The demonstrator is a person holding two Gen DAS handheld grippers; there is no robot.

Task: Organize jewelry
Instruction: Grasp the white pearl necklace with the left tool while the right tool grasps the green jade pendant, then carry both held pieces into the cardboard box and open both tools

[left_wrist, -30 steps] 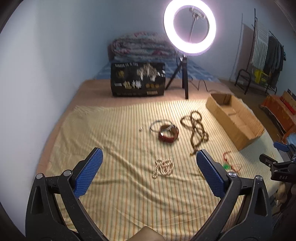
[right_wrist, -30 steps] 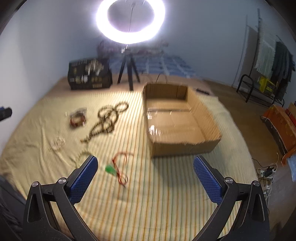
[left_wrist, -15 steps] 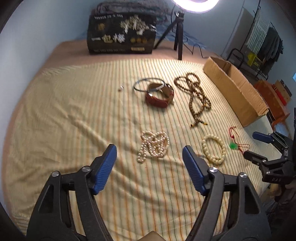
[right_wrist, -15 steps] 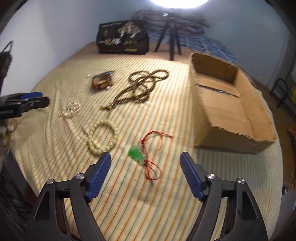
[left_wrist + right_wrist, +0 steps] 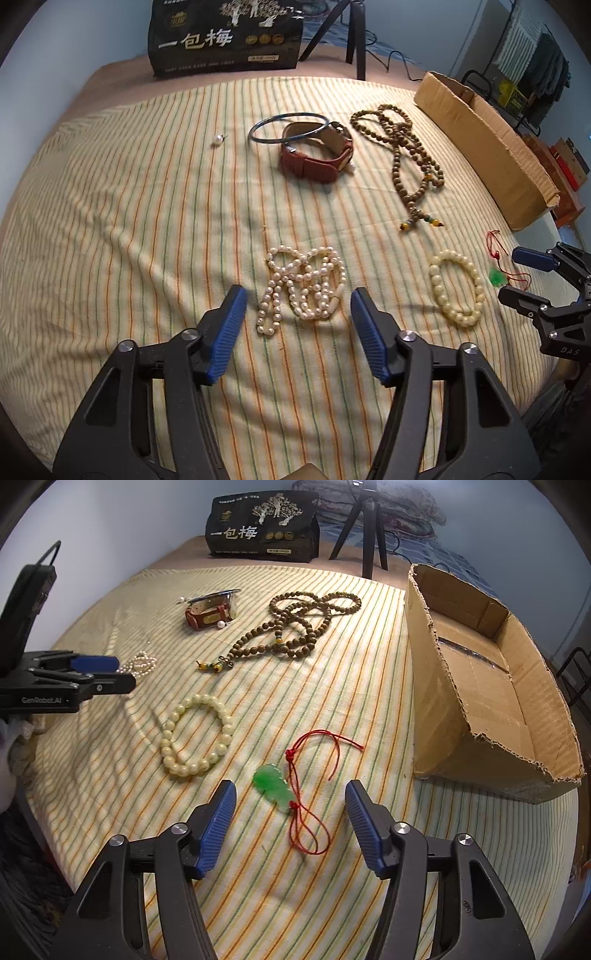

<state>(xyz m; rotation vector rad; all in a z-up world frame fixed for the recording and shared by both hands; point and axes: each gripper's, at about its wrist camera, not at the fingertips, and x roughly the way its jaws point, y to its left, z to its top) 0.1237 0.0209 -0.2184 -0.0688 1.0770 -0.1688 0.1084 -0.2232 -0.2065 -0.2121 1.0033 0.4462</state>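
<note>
Left of the cardboard box (image 5: pixel 480 686), my right tongs (image 5: pixel 290 814) tilt down, closing around the green pendant (image 5: pixel 273 788) without touching. My left tongs (image 5: pixel 297 326) narrow likewise around the pearl strand (image 5: pixel 303 284).

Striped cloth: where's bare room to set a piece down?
Bare: the striped cloth left of the pearl necklace, and between the green pendant and cardboard box. Crowded: watch, wooden beads, cream bracelet.
</note>
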